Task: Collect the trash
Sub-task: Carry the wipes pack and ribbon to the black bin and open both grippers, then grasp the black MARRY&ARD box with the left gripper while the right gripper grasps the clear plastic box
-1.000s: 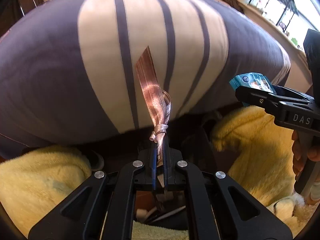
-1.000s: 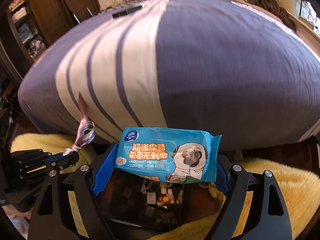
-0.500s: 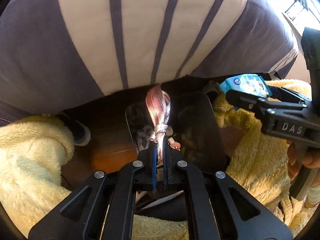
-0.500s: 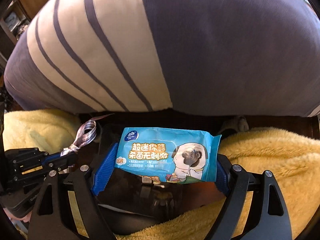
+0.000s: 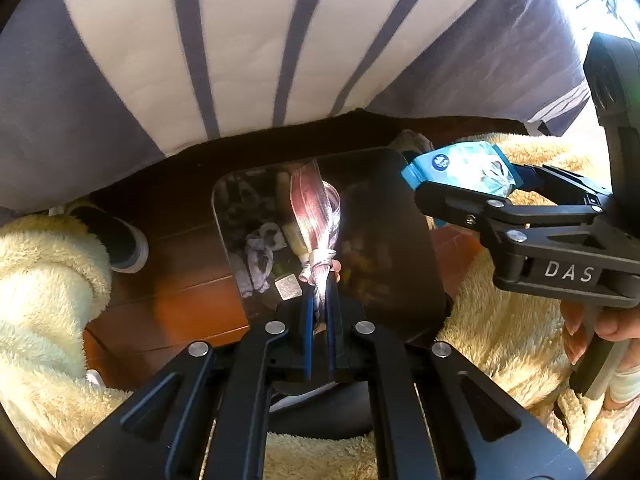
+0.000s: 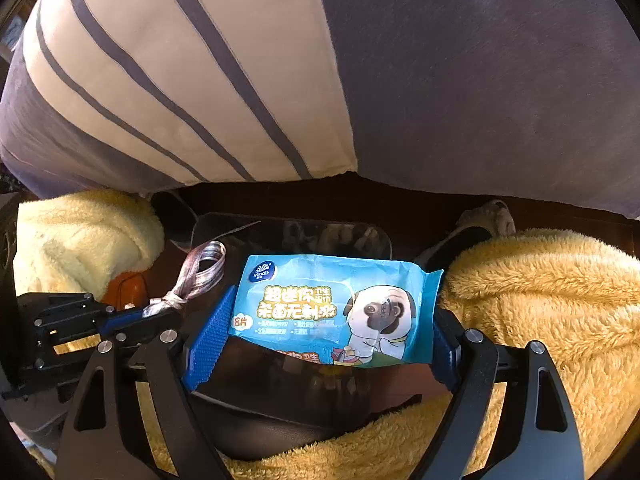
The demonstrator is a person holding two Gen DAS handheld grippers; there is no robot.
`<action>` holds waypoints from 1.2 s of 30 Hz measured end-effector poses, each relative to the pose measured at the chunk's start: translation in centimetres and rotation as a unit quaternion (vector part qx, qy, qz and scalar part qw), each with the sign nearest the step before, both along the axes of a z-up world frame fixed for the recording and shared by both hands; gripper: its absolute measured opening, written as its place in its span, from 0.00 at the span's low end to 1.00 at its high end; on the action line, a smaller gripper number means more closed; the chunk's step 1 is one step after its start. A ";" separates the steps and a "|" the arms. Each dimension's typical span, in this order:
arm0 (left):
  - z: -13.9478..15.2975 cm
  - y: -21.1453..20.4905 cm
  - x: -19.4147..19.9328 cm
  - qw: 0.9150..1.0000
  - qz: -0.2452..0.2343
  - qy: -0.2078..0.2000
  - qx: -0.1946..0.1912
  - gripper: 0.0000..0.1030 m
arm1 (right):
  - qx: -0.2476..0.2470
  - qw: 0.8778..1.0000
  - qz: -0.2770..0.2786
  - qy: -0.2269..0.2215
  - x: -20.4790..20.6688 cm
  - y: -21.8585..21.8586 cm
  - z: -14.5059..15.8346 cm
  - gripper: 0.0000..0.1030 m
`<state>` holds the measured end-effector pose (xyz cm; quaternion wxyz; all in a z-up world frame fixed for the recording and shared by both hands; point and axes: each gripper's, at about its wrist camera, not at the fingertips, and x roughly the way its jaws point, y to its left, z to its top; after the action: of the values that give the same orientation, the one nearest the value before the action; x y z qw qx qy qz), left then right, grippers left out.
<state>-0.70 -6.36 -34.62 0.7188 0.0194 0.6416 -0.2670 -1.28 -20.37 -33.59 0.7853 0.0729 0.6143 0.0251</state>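
My left gripper [image 5: 318, 288] is shut on a pink ribbon [image 5: 316, 216] with a knot, held over a dark trash bin [image 5: 408, 248] that holds several scraps. My right gripper [image 6: 324, 320] is shut on a blue wet-wipe packet [image 6: 332, 304], gripped across its width, and it also hangs over the bin [image 6: 360, 392]. In the left wrist view the right gripper [image 5: 464, 188] with the packet [image 5: 460, 166] sits at the right, above the bin's far corner. In the right wrist view the left gripper [image 6: 156, 312] and the ribbon [image 6: 200, 272] show at the left.
A bed with a grey and cream striped cover [image 5: 240, 48] fills the background, its edge just beyond the bin. Yellow fluffy fabric [image 6: 540, 300] flanks the bin on both sides. A dark shoe [image 5: 116, 240] rests on the wooden floor [image 5: 180, 312] at the left.
Both grippers have sunk and tipped downward, from facing the bed top to hanging over the bin. Ribbon and packet remain held as before.
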 end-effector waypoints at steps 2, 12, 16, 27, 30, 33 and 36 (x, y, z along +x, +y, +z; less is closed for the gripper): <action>-0.3 0.0 0.1 1.000 0.001 0.006 0.003 0.08 | 0.000 1.000 0.000 0.004 0.1 0.0 -0.1 0.83; -0.5 0.5 0.2 1.000 0.012 0.007 0.010 0.34 | 0.008 1.000 -0.018 0.018 0.1 -0.6 -0.6 0.91; 0.4 0.5 0.1 1.000 0.018 -0.008 0.020 0.57 | 0.008 1.000 -0.023 0.010 0.0 -0.9 -0.1 0.93; 9.6 2.9 1.1 0.989 0.064 -0.134 0.013 0.92 | 0.004 0.995 -0.038 -0.087 0.3 -3.8 7.3 0.96; 13.0 3.3 1.8 0.983 0.072 -0.170 -0.004 0.92 | -0.007 0.990 -0.041 -0.135 0.9 -4.5 11.0 0.97; 15.8 3.6 2.7 0.975 0.079 -0.209 -0.007 0.92 | -0.019 0.983 -0.038 -0.179 1.8 -4.9 14.5 0.97; 18.5 3.9 4.1 0.966 0.085 -0.245 -0.011 0.92 | -0.030 0.976 -0.032 -0.214 3.3 -5.1 17.3 0.97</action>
<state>3.37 -2.45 -16.11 0.8740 0.0218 0.4427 -0.1990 2.05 -25.47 -16.29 0.9010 0.0620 0.4294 -0.0028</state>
